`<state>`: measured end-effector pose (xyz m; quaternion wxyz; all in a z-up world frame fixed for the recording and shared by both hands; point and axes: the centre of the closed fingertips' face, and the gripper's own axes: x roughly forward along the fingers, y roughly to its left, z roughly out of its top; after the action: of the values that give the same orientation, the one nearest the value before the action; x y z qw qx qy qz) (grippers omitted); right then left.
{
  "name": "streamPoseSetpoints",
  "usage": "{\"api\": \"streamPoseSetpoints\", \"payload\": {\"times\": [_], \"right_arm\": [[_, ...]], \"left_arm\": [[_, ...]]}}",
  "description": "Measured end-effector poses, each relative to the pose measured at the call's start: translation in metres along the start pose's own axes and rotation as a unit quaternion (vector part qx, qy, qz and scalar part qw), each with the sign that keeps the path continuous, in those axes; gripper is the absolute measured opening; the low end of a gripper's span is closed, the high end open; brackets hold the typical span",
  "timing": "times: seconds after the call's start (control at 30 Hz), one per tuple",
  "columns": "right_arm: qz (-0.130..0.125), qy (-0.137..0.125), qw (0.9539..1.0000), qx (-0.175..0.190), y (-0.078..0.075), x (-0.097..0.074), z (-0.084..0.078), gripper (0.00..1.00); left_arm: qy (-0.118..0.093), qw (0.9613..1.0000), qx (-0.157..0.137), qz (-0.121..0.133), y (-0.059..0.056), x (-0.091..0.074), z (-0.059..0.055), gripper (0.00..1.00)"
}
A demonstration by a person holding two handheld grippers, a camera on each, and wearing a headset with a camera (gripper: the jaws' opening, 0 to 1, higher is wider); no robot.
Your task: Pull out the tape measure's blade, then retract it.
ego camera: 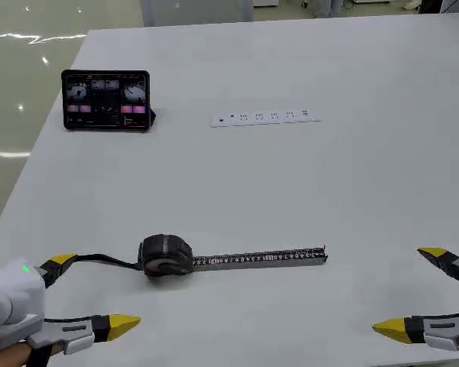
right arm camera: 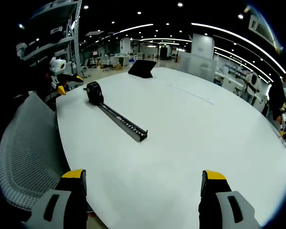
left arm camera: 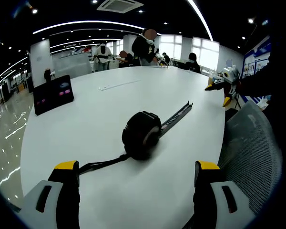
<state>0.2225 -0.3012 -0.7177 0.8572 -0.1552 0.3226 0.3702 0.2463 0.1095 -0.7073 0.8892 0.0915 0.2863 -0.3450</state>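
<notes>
A black tape measure (ego camera: 165,256) lies on the white table (ego camera: 291,183), its blade (ego camera: 260,258) drawn out to the right and resting flat, and a black wrist strap trailing left. My left gripper (ego camera: 94,293) stands open at the near left, just short of the case (left arm camera: 142,135), with the strap (left arm camera: 102,164) running toward its left jaw. My right gripper (ego camera: 424,290) is open at the near right, well clear of the blade's end hook (right arm camera: 142,137). The blade (right arm camera: 120,121) runs from the case (right arm camera: 94,92) toward the right gripper. Nothing is held.
A dark tablet (ego camera: 105,100) stands propped at the far left. A white power strip (ego camera: 265,117) lies at mid-table. A mesh chair back (right arm camera: 26,152) sits beside the table's near edge. Several people (left arm camera: 145,45) stand beyond the far side.
</notes>
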Motion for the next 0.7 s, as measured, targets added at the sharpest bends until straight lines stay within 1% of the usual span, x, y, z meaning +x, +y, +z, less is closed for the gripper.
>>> {"api": "streamPoseSetpoints", "payload": {"times": [0.1,0.17,0.2,0.27,0.43,0.5,0.53,0.63,0.7], "right_arm": [[0.002,0.002,0.9999,-0.011,-0.002,0.001,0.006,0.99],[0.007,0.004,0.9998,-0.019,-0.003,0.002,0.011,0.99],[0.01,0.006,0.9997,-0.022,-0.002,0.002,0.012,0.99],[0.021,0.01,0.9992,-0.032,-0.004,0.004,0.013,0.99],[0.042,0.031,0.9968,-0.06,-0.002,0.009,0.016,0.99],[0.048,0.034,0.996,-0.067,-0.006,0.01,0.017,0.99],[0.047,0.036,0.9955,-0.074,-0.004,0.01,0.018,0.99],[0.051,0.041,0.9941,-0.087,-0.005,0.012,0.022,0.99],[0.054,0.044,0.9932,-0.093,-0.005,0.013,0.025,0.99]], "left_arm": [[-0.002,1.0,-0.004,0.003,-0.002,0.001,0.004,0.99],[0.002,0.9999,-0.009,0.004,-0.005,0.003,0.006,0.99],[0.004,0.9999,-0.007,0.007,-0.006,0.004,0.006,0.99],[0.007,0.9999,0.0,0.01,-0.008,0.008,0.009,0.99],[0.019,0.9998,-0.01,0.001,-0.017,0.017,0.013,0.99],[0.018,0.9998,-0.013,0.002,-0.018,0.021,0.014,0.99],[0.017,0.9997,-0.016,-0.003,-0.021,0.023,0.015,0.99],[0.017,0.9998,-0.005,0.0,-0.027,0.029,0.017,0.99],[0.015,0.9999,-0.004,-0.001,-0.031,0.032,0.019,0.99]]}}
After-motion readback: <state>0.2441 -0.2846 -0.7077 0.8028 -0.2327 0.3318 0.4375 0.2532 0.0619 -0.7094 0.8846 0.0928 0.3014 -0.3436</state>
